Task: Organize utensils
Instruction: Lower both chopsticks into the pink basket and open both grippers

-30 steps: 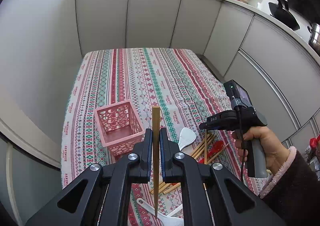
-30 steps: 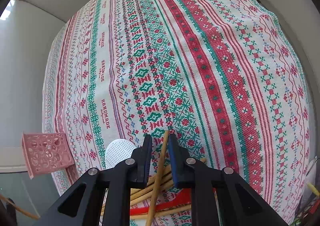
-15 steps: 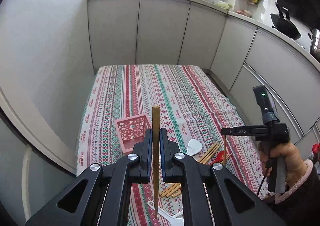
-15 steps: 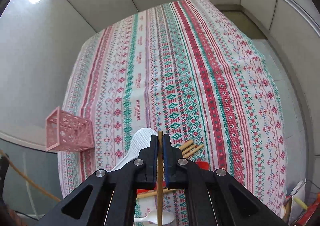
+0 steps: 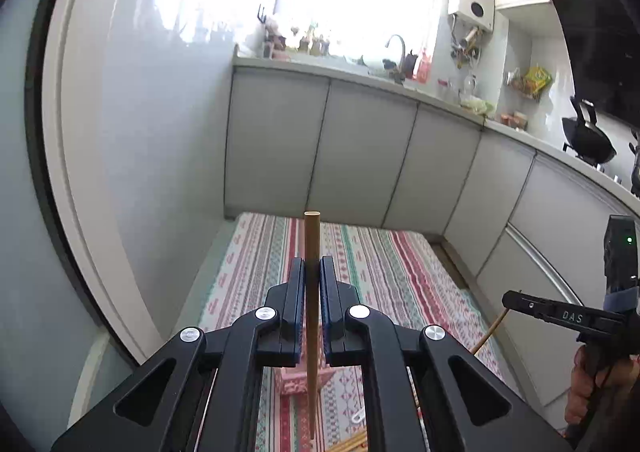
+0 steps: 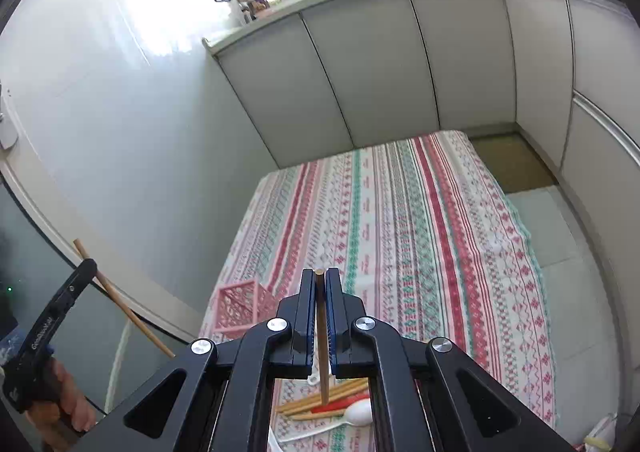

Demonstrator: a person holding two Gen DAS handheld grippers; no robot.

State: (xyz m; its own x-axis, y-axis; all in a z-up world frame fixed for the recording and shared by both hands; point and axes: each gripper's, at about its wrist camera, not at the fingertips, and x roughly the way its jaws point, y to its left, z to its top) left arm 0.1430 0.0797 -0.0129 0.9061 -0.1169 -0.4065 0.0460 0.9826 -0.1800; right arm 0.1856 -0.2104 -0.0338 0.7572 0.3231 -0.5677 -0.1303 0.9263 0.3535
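My left gripper [image 5: 311, 266] is shut on a wooden chopstick [image 5: 311, 240] and holds it upright, high above the table. My right gripper [image 6: 320, 278] is shut on another wooden chopstick [image 6: 322, 364], also lifted clear of the table. The pink lattice basket [image 6: 240, 306] stands near the table's left front edge; in the left wrist view it [image 5: 294, 382] sits below my fingers. Several chopsticks [image 6: 320, 398], a red utensil [image 6: 340, 406] and a white spoon [image 6: 358, 414] lie on the cloth under the right gripper. The right gripper [image 5: 516, 300] shows in the left view with its chopstick [image 5: 490, 332].
The table has a red, green and white patterned cloth [image 6: 400, 232]. Grey cabinets [image 6: 380, 63] wrap the far and right sides, a pale wall [image 6: 120, 111] the left. A counter with a sink tap [image 5: 396, 43] and a wok [image 5: 588, 139] lies beyond.
Both grippers have risen well above the table, each carrying its chopstick. The right gripper closed on its chopstick and lifted it off the pile. Both views tilted up toward the counter and window.
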